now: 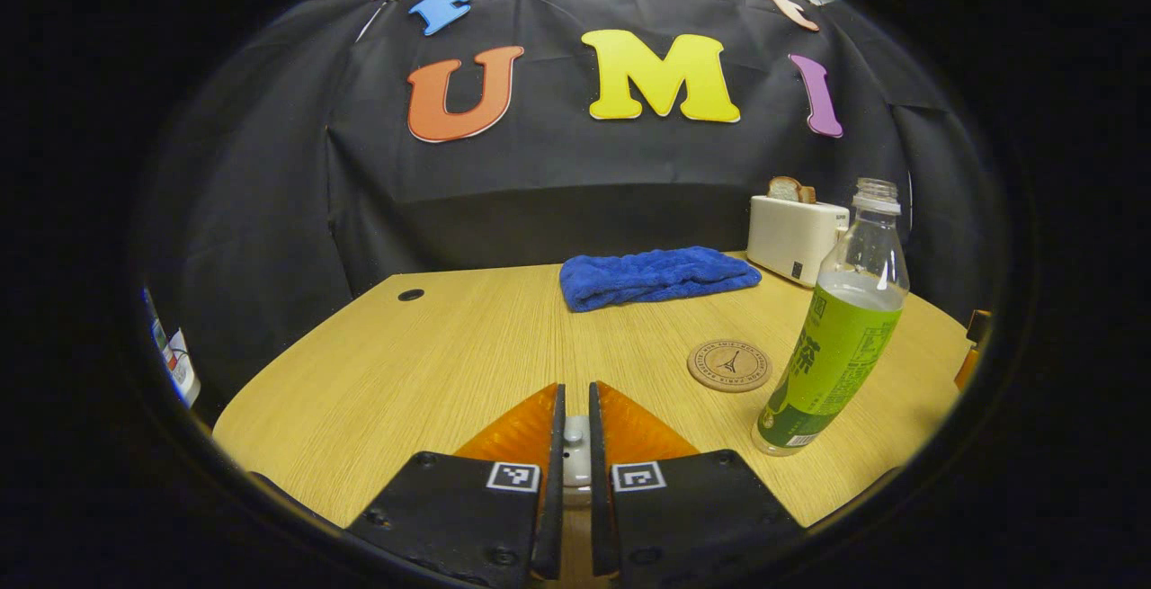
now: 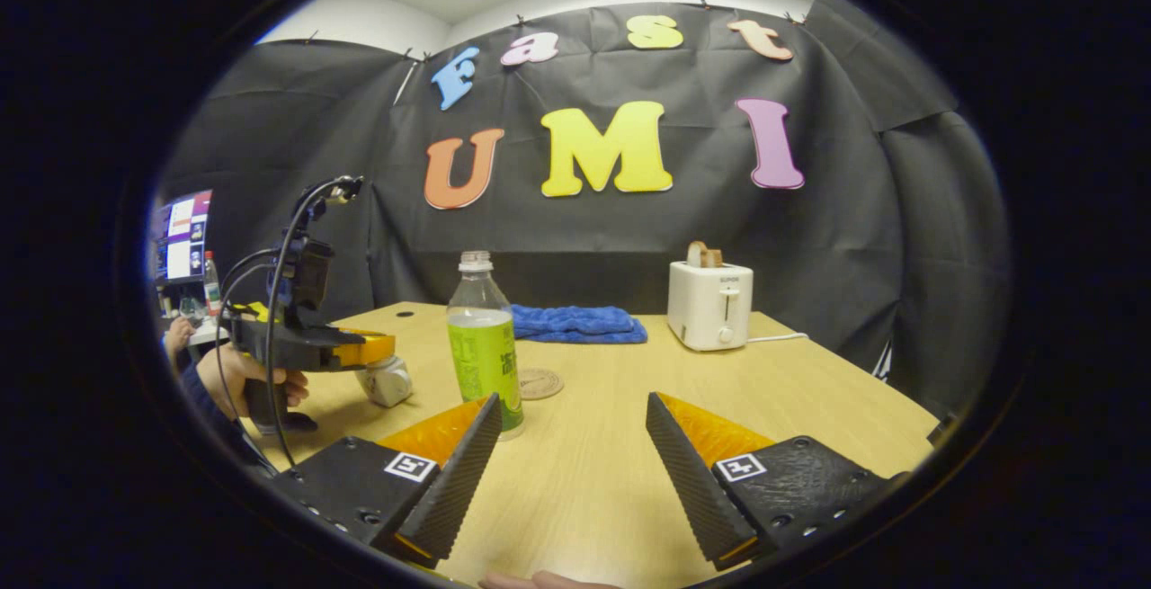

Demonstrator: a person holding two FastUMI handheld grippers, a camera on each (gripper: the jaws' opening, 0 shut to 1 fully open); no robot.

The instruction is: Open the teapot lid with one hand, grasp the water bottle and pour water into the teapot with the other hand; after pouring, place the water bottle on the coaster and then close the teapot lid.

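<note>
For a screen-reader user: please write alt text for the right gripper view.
An open gripper faces a capless water bottle on a wooden table. At left, a hand holds another gripper over a white teapot; beyond are a coaster, blue towel and toaster.

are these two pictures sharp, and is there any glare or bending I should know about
Left gripper view: sharp, though fisheye bows the table edge and leans the water bottle; small highlights on its clear neck. Right gripper view: sharp too, bottle upright, soft even light, faint shadows.
</note>
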